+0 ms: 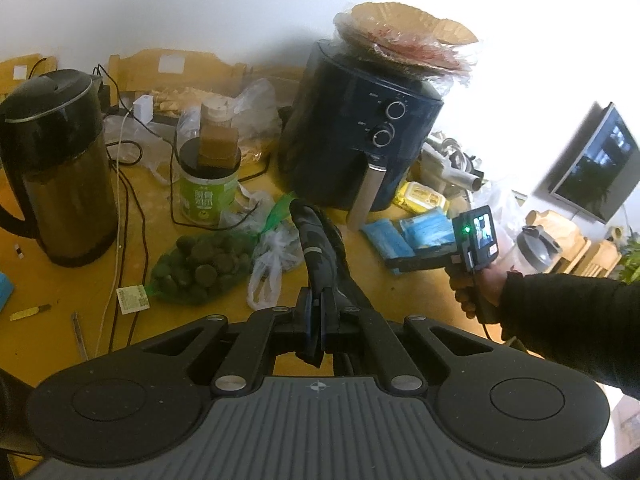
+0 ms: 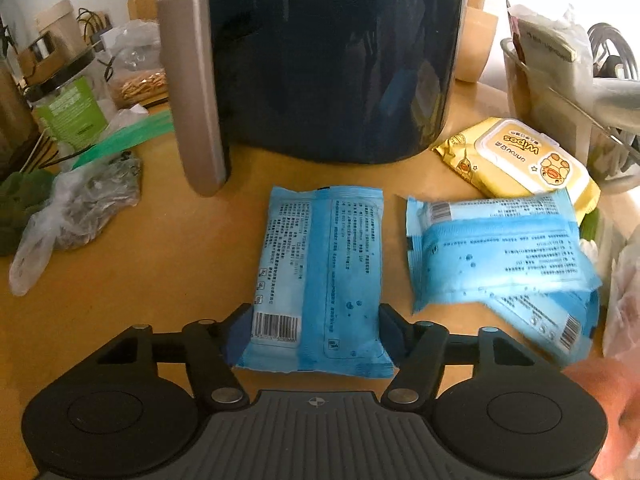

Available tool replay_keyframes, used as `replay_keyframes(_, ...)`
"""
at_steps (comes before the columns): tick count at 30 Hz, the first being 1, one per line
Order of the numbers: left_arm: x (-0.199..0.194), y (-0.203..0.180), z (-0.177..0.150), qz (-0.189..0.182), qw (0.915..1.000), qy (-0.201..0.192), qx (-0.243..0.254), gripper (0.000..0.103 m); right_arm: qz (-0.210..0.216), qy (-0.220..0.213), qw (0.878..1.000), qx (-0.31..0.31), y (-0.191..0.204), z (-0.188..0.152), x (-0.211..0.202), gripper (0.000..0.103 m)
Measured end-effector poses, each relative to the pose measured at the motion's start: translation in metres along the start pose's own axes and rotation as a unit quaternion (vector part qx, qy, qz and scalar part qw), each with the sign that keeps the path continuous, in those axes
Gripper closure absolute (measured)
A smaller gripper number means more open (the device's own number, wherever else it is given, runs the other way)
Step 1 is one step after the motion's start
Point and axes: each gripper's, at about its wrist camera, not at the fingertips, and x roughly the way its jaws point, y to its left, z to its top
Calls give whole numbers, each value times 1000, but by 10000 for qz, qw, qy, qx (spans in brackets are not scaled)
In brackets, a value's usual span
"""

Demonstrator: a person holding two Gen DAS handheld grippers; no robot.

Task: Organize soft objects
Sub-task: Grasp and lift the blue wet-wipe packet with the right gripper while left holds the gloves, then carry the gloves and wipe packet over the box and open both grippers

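1. Right wrist view shows the right gripper [image 2: 316,330] straddling the near end of a blue wipes pack [image 2: 318,276] that lies flat on the yellow table [image 2: 160,280] in front of the air fryer [image 2: 320,60]; the pads sit at the pack's two long edges, and I cannot tell if they press yet
2. Risk, as I judge it: the glossy film wrapper is slick and the filling soft, so a squeeze near one end may buckle the pack or let it slide out, the far end drooping
3. A second risk: the heap of blue packs [image 2: 500,248] and the yellow wipes pack [image 2: 520,160] lie just beside it, so a sideways lift could drag them
4. Left wrist view shows the left gripper [image 1: 317,320] clamped on a dark, limp, camouflage-patterned cloth item [image 1: 316,248] that stands up from its jaws above the table; it could snag the loose plastic bags [image 1: 272,256] nearby
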Motion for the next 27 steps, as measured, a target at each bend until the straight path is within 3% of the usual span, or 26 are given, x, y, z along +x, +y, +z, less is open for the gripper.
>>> replay_keyframes(11,-16,-8,-3,-44,9999,-154,5,99,283,-221,9992,182,-1,-14,-58,39)
replay_keyframes(21,-38,-29,0,-230,9989,-389,145,99,613,-655,9960,-2,8,-23,-145,39)
replay_keyframes(27,-49,-52,-2,-529,9972,-444,270,99,778,-942,9925,-41,12,-34,-198,39)
